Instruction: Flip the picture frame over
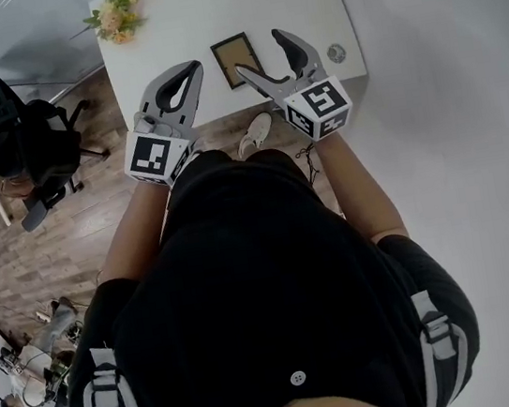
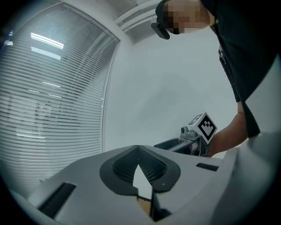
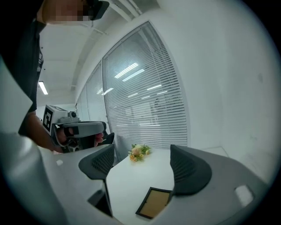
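Observation:
A picture frame [image 1: 237, 59] with a dark border and a tan panel lies flat on the white table [image 1: 172, 30], near its front edge. My right gripper [image 1: 263, 57] is open above the frame's right side, not touching it. In the right gripper view the picture frame [image 3: 154, 202] shows low between the open right gripper [image 3: 142, 169] jaws. My left gripper [image 1: 193, 67] hovers left of the frame over the table edge, its tips together and holding nothing. In its own view the left gripper [image 2: 138, 151] jaws meet at the tip.
A small bunch of flowers [image 1: 115, 15] lies at the table's far left corner, also seen as flowers [image 3: 139, 152]. A round disc [image 1: 336, 53] sits at the table's right edge. A black office chair [image 1: 33, 146] stands on the wooden floor to the left. Window blinds [image 3: 145, 101] lie beyond the table.

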The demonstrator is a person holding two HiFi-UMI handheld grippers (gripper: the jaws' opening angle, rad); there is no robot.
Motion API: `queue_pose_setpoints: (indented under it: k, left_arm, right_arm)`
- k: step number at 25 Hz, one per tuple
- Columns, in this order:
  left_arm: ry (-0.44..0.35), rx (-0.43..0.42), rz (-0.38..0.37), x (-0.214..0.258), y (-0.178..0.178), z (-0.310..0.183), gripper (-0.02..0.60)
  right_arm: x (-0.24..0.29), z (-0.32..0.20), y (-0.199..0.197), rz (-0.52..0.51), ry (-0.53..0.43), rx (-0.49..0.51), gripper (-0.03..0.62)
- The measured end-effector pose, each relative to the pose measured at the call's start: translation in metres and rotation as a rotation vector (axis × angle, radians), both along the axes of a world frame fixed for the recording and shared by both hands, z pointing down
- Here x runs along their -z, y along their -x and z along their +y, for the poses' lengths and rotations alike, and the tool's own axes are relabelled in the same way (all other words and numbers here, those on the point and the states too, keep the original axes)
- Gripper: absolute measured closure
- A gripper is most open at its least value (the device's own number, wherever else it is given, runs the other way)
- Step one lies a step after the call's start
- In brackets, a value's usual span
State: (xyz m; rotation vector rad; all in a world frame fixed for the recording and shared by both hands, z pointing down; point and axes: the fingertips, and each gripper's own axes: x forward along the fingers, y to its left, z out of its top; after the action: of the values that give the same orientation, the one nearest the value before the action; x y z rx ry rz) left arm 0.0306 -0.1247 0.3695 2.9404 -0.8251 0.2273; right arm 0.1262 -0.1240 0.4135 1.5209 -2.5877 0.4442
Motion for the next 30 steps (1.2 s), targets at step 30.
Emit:
queue_pose_setpoints:
  k: [30]
  left_arm:
    - [0.083, -0.193, 0.061, -0.095, -0.002, -0.087, 0.577]
  right_arm:
    - [-0.156, -0.064, 0.037, 0.095, 0.342, -0.145, 0.218]
